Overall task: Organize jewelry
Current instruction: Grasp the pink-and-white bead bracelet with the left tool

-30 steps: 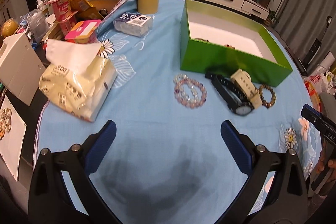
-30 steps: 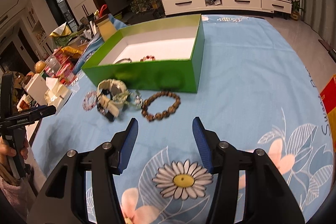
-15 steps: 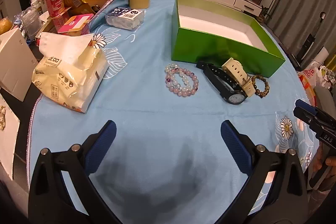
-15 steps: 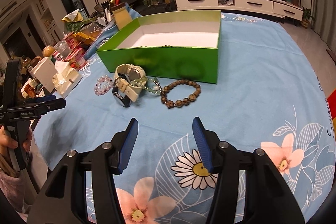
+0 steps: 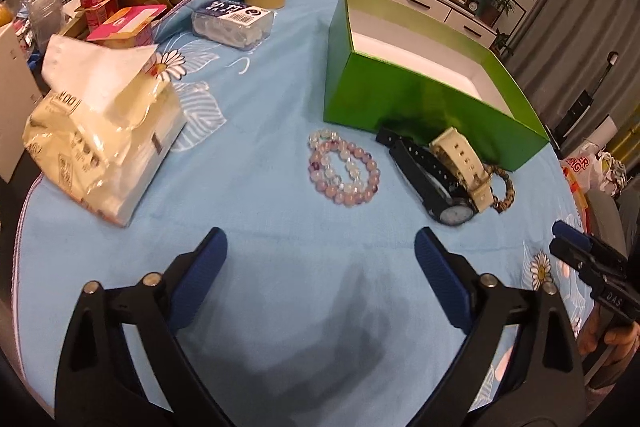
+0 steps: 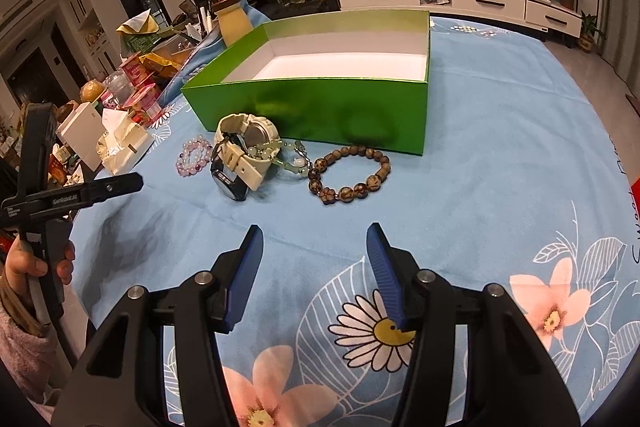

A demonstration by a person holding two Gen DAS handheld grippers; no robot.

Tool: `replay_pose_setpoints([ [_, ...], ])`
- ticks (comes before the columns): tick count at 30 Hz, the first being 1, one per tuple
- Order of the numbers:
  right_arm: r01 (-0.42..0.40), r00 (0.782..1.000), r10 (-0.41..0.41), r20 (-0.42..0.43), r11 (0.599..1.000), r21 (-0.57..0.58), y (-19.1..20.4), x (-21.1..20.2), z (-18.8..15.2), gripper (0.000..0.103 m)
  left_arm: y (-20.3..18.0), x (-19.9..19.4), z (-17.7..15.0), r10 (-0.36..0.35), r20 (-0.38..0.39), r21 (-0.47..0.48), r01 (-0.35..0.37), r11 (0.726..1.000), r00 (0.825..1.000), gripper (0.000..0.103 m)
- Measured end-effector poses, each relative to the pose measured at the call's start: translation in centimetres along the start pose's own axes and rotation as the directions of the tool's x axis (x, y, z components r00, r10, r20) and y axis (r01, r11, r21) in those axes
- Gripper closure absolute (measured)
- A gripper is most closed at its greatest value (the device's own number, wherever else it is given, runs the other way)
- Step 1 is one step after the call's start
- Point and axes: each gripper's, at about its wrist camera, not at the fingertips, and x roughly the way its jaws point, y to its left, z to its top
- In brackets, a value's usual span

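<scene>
Warm indoor light from above; exposure is moderate, dim toward the room's background. Both views show strong fisheye bending and black corners. A soft dark shadow lies on the tablecloth [image 5: 280,307] below the left gripper [image 5: 320,255]. The green box [image 6: 320,107] wall gives blurry glossy reflections. Left view is slightly soft.

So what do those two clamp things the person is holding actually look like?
Both are black plastic frames with silver rivets. The left gripper and right gripper each end in two fingers faced with ribbed blue pads. White lettering marks the side of each. The left hand wears a pinkish fuzzy sleeve.
</scene>
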Motion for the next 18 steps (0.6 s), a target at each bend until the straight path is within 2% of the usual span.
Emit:
replay_pose_setpoints([
  [4,-0.007,1.0,0.007,-0.007,1.0,-0.004,0.0,0.6,0.1,0.048,-0.2,0.9,1.0,0.003,0.008,0.007,-0.003,1.0,1.0,0.026],
  [18,-0.011,1.0,0.012,-0.029,1.0,0.014,-0.9,1.9,0.0,0.048,-0.9,4.8,3.8,0.039,0.039,0.043,-0.041,0.998,0.998,0.065],
])
